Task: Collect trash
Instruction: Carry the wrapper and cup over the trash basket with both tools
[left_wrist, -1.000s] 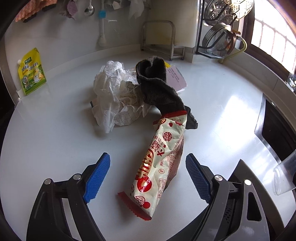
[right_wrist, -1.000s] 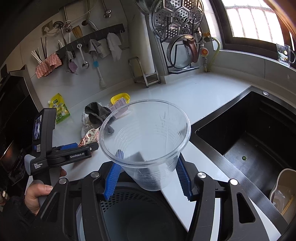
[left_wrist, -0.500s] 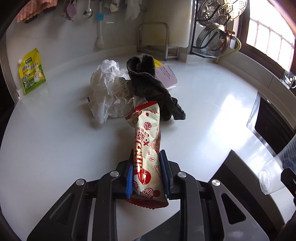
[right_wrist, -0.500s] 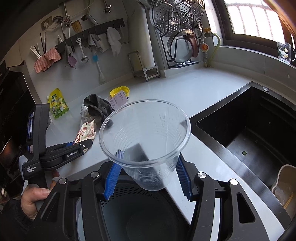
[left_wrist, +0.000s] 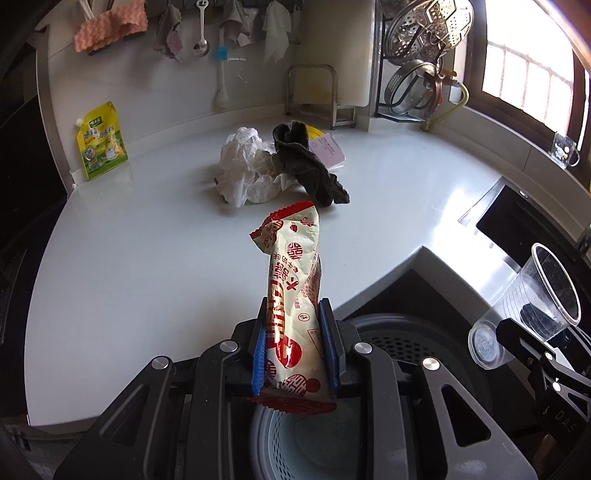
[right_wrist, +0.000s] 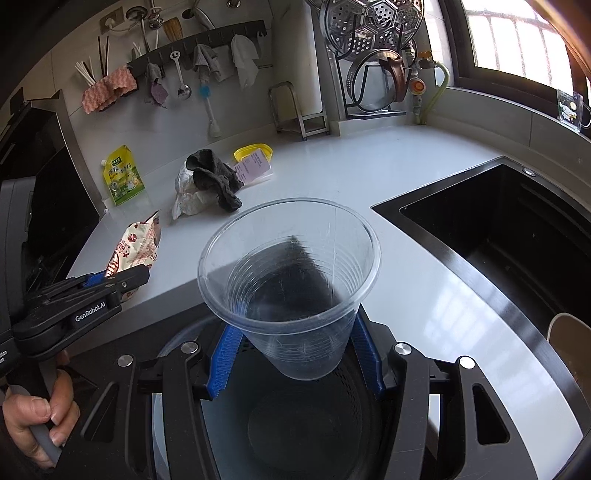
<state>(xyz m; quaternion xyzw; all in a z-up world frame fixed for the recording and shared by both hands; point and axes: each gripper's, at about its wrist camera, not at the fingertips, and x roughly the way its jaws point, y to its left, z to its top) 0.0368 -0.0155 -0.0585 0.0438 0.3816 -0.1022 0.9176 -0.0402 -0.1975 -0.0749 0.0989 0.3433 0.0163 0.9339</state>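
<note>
Left gripper (left_wrist: 294, 345): jaws closed on the lower part of the snack wrapper (left_wrist: 293, 295), a long cream-and-red crinkled foil pack held lifted off the white desk (left_wrist: 129, 258) above the round perforated trash bin (left_wrist: 306, 435). Right gripper (right_wrist: 295, 354): jaws clamped on the base of the clear ribbed plastic cup (right_wrist: 291, 284), rim tilted toward the camera, over the same bin (right_wrist: 295, 435). Only the right wrist view shows the hand (right_wrist: 33, 421) gripping the left tool's handle, and the black sink (right_wrist: 509, 236). Further back on the desk lie crumpled white paper (left_wrist: 243, 170), a dark limp cloth (left_wrist: 306, 162) and a pink card (left_wrist: 328, 149); a yellow-green pouch (left_wrist: 101, 140) leans on the wall.
</note>
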